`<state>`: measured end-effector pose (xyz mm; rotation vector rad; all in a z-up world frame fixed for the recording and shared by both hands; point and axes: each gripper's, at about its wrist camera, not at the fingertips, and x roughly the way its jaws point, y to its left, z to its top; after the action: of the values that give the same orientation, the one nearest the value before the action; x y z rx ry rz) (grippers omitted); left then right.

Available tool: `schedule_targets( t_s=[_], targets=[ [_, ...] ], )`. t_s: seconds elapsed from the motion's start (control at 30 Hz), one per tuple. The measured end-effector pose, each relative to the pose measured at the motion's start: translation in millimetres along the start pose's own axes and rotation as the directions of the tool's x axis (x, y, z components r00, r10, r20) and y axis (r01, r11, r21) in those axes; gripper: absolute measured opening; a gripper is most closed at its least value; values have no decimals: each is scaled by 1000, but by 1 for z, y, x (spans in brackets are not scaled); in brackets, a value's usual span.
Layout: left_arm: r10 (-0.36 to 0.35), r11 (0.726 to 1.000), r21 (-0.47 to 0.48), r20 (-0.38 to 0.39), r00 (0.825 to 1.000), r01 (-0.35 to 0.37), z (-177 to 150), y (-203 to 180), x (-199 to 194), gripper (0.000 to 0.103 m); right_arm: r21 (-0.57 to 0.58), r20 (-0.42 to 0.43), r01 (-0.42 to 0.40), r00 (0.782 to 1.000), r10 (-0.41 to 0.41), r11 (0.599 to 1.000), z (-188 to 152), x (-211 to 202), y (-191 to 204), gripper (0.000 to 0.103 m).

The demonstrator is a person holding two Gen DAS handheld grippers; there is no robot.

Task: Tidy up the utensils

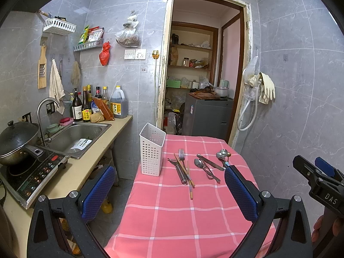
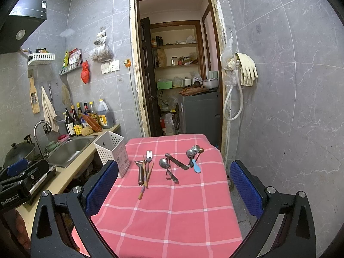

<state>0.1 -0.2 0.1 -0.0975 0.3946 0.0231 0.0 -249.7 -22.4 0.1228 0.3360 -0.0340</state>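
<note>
A white perforated utensil holder (image 1: 151, 150) (image 2: 112, 151) stands empty at the far left corner of the pink checked tablecloth (image 1: 182, 215) (image 2: 172, 210). Utensils lie in three groups: a fork (image 1: 182, 153) (image 2: 149, 155), peeler (image 1: 178, 169) (image 2: 140, 172) and chopsticks (image 1: 189, 180) (image 2: 146, 178); a spoon (image 1: 198, 163) (image 2: 163, 163) and knife (image 1: 209, 161) (image 2: 176, 160); several spoons (image 1: 222, 153) (image 2: 193, 150), one blue-handled (image 2: 196, 166). My left gripper (image 1: 169, 189) and right gripper (image 2: 174, 182) are open and empty, held above the table's near half.
A counter on the left holds a sink (image 1: 75, 135) (image 2: 68, 150), faucet (image 1: 42, 116), sauce bottles (image 1: 86, 107), a wok (image 1: 15, 142) and an induction cooker (image 1: 36, 176). A doorway (image 1: 204, 75) to a pantry is behind the table. Tiled wall with gloves (image 1: 266, 88) on the right.
</note>
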Motion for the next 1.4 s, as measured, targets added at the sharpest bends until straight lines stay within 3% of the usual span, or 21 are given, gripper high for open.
schedule_targets(
  t_s=[1.4],
  targets=[
    [4, 1000, 1, -3, 1000, -4, 0, 0, 0, 103, 0, -7, -2, 1000, 2, 1000, -1, 6, 1, 102]
  ],
)
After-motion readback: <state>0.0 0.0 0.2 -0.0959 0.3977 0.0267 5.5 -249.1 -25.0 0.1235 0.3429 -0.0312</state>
